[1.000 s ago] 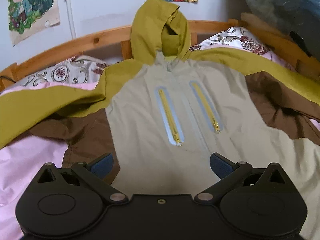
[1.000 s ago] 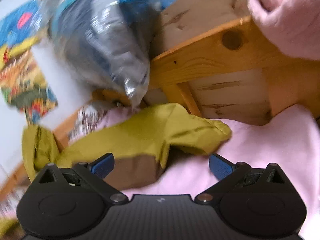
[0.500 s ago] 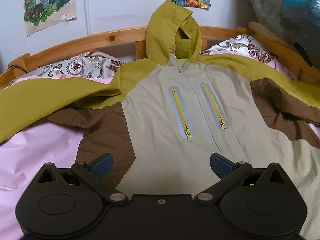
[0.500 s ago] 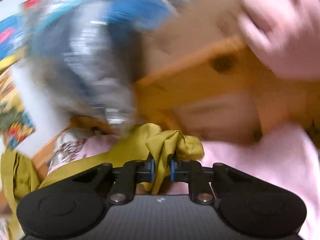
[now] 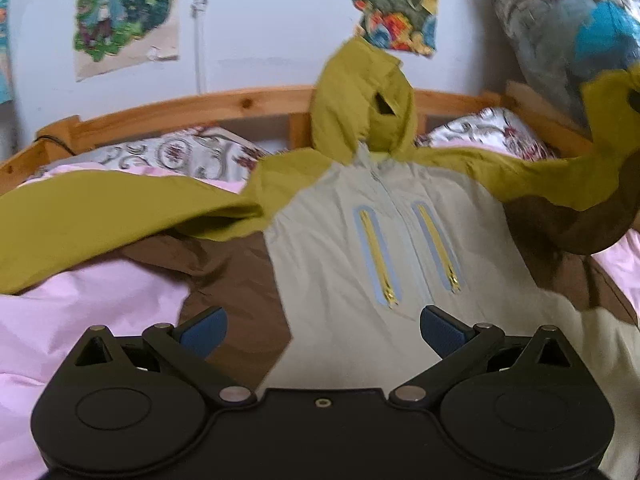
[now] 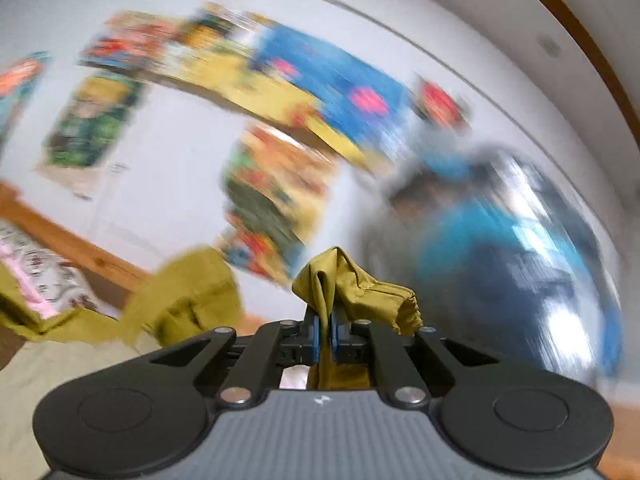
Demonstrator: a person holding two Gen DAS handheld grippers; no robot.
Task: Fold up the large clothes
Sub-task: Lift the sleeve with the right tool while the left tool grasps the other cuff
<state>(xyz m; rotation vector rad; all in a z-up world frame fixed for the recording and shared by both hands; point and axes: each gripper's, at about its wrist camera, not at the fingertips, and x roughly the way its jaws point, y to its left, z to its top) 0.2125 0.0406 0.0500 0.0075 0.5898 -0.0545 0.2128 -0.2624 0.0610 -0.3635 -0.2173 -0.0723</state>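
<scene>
The jacket (image 5: pixel 360 264) lies front up on the pink sheet (image 5: pixel 80 312) of a wooden-framed bed (image 5: pixel 168 110), its hood (image 5: pixel 360 100) propped against the far rail. I note, from the left: one olive sleeve (image 5: pixel 100 224) stretched flat toward the left edge of the bed, a brown side panel below it, then the pale central body with two yellow chest zips (image 5: pixel 378 258) side by side. My left gripper (image 5: pixel 322 330) hangs over the near hem with its jaws wide apart and nothing between them; its blue pads (image 5: pixel 202 328) touch no cloth that I can see. Further right, the other olive sleeve (image 5: pixel 600 152) is lifted clear of the bed, its end raised at the right edge of the left wrist view. In the right wrist view, my right gripper (image 6: pixel 324 338) is clamped tight on that sleeve's cuff (image 6: pixel 352 284), which bunches above the pads. Its jaws have just been closing on this cloth. The background there is heavily blurred; I make out only wall posters (image 6: pixel 276 196) and a plastic-wrapped bundle (image 6: pixel 520 264).
</scene>
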